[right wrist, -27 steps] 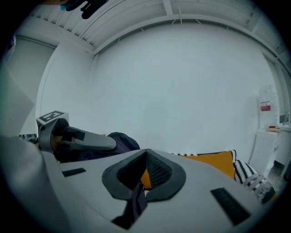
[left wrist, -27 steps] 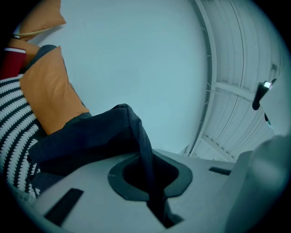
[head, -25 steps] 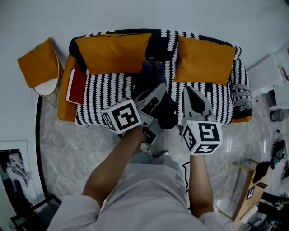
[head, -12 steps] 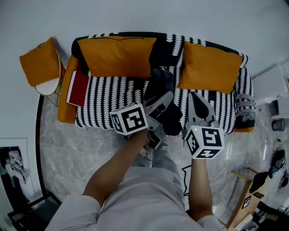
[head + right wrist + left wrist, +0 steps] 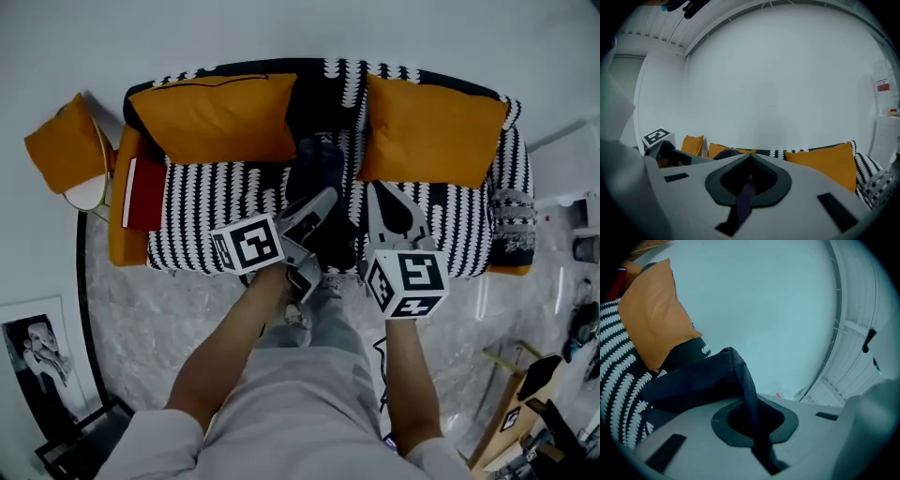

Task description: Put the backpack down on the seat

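A dark backpack (image 5: 317,178) hangs over the middle of the black-and-white striped sofa seat (image 5: 211,211), between two orange cushions. My left gripper (image 5: 324,197) is shut on a dark strap (image 5: 746,385) of the backpack, which runs up from between its jaws. My right gripper (image 5: 379,193) is just right of the backpack, shut on a purplish strap (image 5: 744,197). In the left gripper view the bag's body (image 5: 689,380) lies against the sofa back. I cannot tell whether its bottom rests on the seat.
Orange cushions (image 5: 211,117) (image 5: 433,127) lean on the sofa back. A red book (image 5: 143,192) lies on the seat's left end. Another orange cushion (image 5: 58,150) sits on a stool left of the sofa. Clutter stands on the floor at right.
Both grippers and the backpack have drifted slightly over the sofa's middle as the head view shifted. Both grips on the straps are unchanged.
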### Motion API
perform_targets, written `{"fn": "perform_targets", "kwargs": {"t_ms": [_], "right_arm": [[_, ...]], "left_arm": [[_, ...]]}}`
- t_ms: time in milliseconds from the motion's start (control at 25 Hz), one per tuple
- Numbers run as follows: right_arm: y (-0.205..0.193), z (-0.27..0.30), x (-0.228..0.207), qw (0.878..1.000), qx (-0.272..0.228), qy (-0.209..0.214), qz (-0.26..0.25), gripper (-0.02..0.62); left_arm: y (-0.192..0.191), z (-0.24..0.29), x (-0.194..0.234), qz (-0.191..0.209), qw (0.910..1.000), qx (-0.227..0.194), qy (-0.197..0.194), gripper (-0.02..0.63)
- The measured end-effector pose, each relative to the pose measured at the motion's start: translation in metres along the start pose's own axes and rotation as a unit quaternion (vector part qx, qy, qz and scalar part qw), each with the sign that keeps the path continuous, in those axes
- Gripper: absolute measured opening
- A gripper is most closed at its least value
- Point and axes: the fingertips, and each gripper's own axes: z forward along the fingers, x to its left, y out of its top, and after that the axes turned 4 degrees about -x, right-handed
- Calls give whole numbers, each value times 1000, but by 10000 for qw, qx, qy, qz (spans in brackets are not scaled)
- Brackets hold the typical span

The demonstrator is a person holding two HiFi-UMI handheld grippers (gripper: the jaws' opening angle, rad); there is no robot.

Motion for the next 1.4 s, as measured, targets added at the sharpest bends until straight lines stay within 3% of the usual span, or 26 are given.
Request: {"fn": "perform_targets", "kwargs": {"t_ms": [480,880,1080,1280,1400], "right_arm": [[-36,79,-60,9978,379,274,473,2],[-60,128,-97,9951,662,324,662,2],[-69,150,-101,9939,778,299,722,2],[-75,172,-99,9932,847,201,777,2],[-81,182,-91,9925,918,217,774,2]], "left_arm": [[25,93,76,78,9988,340,346,15],[55,158,112,159,9986,397,319,15],[69,176,135,189,9981,492,315,15],[70,181,175,279,9943,882,525,15],[78,179,190,83,9953,844,476,15]]}}
